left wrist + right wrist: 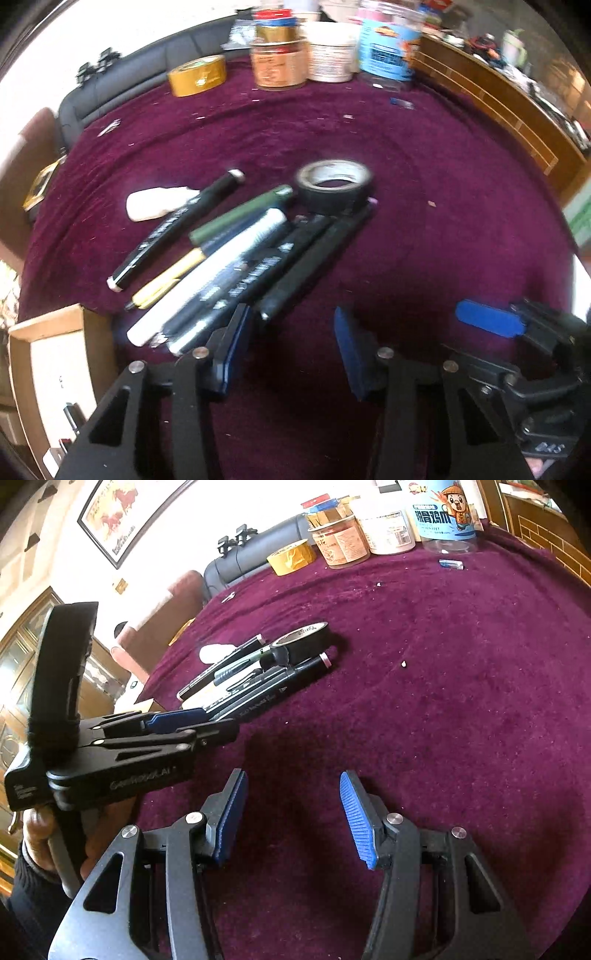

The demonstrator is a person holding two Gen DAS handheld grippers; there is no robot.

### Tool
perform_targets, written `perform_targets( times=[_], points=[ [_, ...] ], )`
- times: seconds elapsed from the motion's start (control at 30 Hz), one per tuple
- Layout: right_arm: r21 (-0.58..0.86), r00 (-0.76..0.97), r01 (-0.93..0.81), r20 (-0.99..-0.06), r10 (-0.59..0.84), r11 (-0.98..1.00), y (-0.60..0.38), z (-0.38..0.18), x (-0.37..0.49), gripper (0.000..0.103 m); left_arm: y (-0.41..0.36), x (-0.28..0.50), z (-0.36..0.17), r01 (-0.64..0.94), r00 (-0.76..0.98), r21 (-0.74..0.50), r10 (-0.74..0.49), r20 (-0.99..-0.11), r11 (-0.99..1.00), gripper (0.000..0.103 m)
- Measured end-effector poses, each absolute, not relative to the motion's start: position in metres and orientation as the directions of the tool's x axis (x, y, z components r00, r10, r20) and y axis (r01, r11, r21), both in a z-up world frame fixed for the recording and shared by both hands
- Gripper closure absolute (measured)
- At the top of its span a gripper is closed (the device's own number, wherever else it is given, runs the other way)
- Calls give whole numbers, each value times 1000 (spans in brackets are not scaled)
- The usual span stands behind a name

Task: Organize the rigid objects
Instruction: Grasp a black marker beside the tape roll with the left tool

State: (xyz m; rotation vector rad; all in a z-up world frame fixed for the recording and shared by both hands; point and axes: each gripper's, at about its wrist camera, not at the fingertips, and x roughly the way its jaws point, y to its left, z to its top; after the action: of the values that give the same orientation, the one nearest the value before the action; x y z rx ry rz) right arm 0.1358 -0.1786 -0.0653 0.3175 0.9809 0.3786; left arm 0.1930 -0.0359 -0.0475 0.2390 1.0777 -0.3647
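Left gripper (291, 350), jaws wide and empty, sits nearest the pens (236, 258), probably angled away leftward; right gripper (293, 819) likewise wide.

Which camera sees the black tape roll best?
The left wrist view shows the black tape roll best: it looks down into the pale core, though slightly blurred. The right wrist view shows the roll smaller and from the side, with the pens overlapping it in front.
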Motion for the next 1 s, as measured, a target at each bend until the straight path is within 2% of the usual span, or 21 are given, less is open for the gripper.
perform_targets(
  times=[0.07,0.27,0.37,0.53,0.63,0.7,0.8,1.0],
  points=[
    [427,504,-162,-739,447,890,-180,-65,136,50,-39,193,-47,425,416,12,-183,-891,905,57],
    [422,519,-147,-737,433,894,-183,-63,133,50,-48,207,-52,451,466,141,-98,-879,881,57],
    [427,522,-139,-736,432,894,-185,-63,133,50,-52,200,-50,495,418,96,-140,-898,864,70],
    [427,527,-142,-731,434,893,-186,-62,132,50,-60,199,-56,507,402,128,-103,-910,852,70],
    [430,532,-137,-728,432,893,-188,-62,131,50,-57,201,-56,496,394,96,-125,-911,863,72],
    [431,538,-131,-725,429,893,-190,-61,130,50,-53,196,-56,488,373,55,-151,-915,871,87],
    [445,545,-125,-716,436,887,-193,-60,129,50,-44,170,-56,459,375,60,-132,-918,886,88],
    [531,498,-133,-694,520,837,-193,-55,135,50,1,95,-55,372,337,-83,-218,-916,924,88]
  ],
)
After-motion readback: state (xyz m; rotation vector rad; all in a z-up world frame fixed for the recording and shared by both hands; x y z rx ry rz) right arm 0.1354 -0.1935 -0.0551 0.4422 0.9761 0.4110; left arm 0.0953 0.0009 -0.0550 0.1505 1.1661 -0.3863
